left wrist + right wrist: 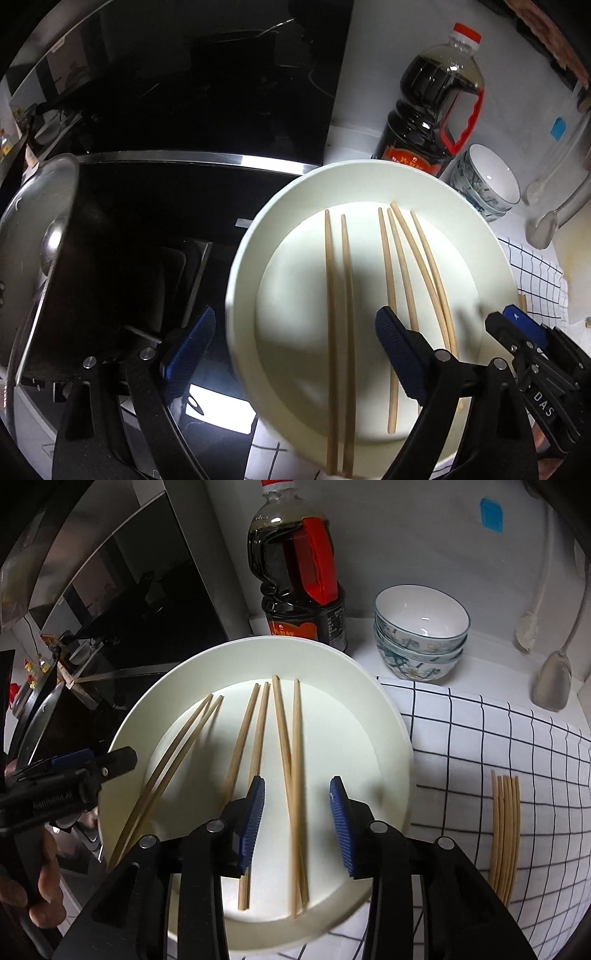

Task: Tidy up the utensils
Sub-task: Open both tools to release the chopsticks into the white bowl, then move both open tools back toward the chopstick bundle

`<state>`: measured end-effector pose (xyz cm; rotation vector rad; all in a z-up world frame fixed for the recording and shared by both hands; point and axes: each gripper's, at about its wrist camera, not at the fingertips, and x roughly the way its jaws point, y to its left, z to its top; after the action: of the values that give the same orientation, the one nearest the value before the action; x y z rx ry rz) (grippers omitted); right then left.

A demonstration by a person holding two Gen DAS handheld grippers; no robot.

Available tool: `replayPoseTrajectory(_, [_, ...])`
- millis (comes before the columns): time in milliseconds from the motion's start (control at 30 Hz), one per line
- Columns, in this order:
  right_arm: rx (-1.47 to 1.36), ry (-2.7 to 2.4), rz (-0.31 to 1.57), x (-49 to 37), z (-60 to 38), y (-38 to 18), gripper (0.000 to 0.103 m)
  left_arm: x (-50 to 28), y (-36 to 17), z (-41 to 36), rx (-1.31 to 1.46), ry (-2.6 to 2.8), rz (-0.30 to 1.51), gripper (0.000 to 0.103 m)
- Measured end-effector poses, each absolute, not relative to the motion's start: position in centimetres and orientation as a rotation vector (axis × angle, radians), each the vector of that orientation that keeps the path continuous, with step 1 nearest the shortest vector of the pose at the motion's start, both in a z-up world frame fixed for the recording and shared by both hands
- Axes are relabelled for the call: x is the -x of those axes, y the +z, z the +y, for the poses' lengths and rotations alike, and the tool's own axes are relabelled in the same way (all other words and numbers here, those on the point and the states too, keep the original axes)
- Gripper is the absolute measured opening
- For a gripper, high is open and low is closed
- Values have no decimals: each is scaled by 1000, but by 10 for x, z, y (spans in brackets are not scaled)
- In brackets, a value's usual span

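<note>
Now I see three pairs of wooden chopsticks (258, 760) lying in the white plate (391, 738) on the tabletop. My left hand-held gripper (295, 354) gapes wide over the leftmost pair; my right hand-held gripper (297, 823) stands half open, empty, above the rightmost pair. More chopsticks (505, 834) rest on the checked cloth (480, 738).

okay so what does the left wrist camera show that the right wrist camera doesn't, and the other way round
Only the left wrist view shows the black pan with its glass lid beside the stove, and the left gripper's own open jaws, nothing between them.

Only the right wrist view shows the bundle of chopsticks lying on the checked cloth, and a hand holding the left gripper.

Both show the white plate with three pairs of chopsticks on it, the dark sauce bottle, the stacked patterned bowls, and the right gripper, open above the plate.
</note>
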<state>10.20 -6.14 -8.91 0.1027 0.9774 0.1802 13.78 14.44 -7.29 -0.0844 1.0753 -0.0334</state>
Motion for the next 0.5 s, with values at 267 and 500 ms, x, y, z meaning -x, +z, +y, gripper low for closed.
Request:
replayPoseTrajectory(267, [-128, 159, 941, -75, -64, -75, 40, -119, -50, 155, 67, -41, 1031, 90])
replayPoseTrajectory(500, [-159, 123, 917, -53, -64, -63, 42, -105, -38, 147, 22, -81, 1002, 91])
